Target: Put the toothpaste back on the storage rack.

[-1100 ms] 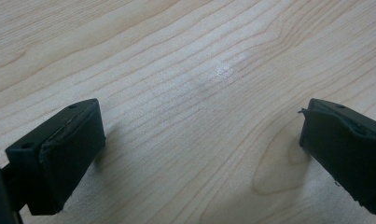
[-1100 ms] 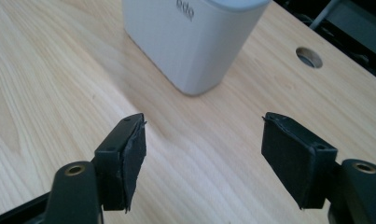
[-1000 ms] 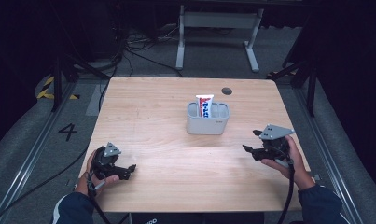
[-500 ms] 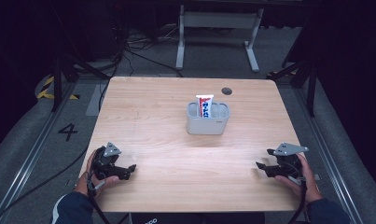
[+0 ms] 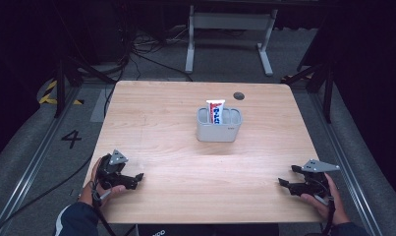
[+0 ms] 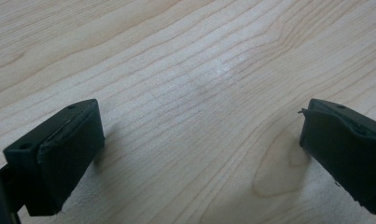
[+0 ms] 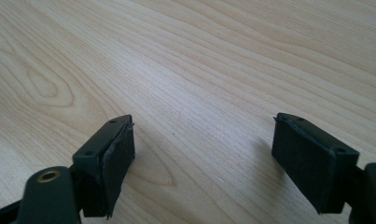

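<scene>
In the high view, the toothpaste tube (image 5: pixel 215 111) stands upright in the left compartment of the grey holder (image 5: pixel 218 132), which sits a little above the centre of the frame, on the wooden table (image 5: pixel 176 118). The tube's white, red and blue end rises above the holder's rim. The right compartment looks empty, though its bottom cannot be seen.

Both tongs are well apart from the holder. The left gripper (image 5: pixel 135 178) rests at the lower left of the frame, near the front edge of the table, and in the left gripper view its jaws stand wide apart over bare wood, with nothing between them. The right gripper (image 5: pixel 287 177) is at the lower right of the high view, also low at the table. Its jaws have just been opening, and in the right gripper view they stand wide, with only wood grain between the two black pads (image 7: pixel 118 161).

Judging from this, the work of putting the tube into the holder seems to be finished: the tube is seated, no tongs hold it, and both hands are back at the near corners. No other loose thing lies on the table, only a small dark round spot (image 5: pixel 239 95) at the upper right of the tabletop. Probably nothing is left except to keep the hands at rest.
</scene>
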`<state>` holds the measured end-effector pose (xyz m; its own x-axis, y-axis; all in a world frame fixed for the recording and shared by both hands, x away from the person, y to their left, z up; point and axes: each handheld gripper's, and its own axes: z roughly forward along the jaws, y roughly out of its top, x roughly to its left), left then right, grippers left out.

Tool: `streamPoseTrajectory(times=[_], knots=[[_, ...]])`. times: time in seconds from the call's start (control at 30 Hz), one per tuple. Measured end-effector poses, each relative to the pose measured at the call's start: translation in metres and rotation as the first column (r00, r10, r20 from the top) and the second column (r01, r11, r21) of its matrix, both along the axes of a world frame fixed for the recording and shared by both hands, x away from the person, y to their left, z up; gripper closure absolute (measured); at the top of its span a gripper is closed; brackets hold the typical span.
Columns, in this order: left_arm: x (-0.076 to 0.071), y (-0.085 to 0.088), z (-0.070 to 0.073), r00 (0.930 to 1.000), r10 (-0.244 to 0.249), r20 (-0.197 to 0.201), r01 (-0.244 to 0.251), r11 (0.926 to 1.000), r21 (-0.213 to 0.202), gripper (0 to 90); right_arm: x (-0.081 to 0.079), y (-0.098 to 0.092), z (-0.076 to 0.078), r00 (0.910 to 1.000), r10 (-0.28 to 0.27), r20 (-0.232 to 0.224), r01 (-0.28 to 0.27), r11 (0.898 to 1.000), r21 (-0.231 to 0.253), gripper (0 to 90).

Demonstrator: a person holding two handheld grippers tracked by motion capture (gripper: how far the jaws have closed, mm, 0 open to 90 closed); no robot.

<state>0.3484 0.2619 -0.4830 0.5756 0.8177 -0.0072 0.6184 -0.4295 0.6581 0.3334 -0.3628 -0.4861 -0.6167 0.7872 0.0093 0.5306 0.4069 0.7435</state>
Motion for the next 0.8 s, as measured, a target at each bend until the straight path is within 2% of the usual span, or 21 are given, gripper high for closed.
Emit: streamPoseTrajectory(times=[0.8], knots=[[0.0003,-0.0009,-0.0002,1.0000,0.007,0.004,-0.007,1.0000,0.000,0.2,0.0001,0.0000,-0.0002,1.0000,-0.004,0.001,0.004,1.000,-0.002,20.6]])
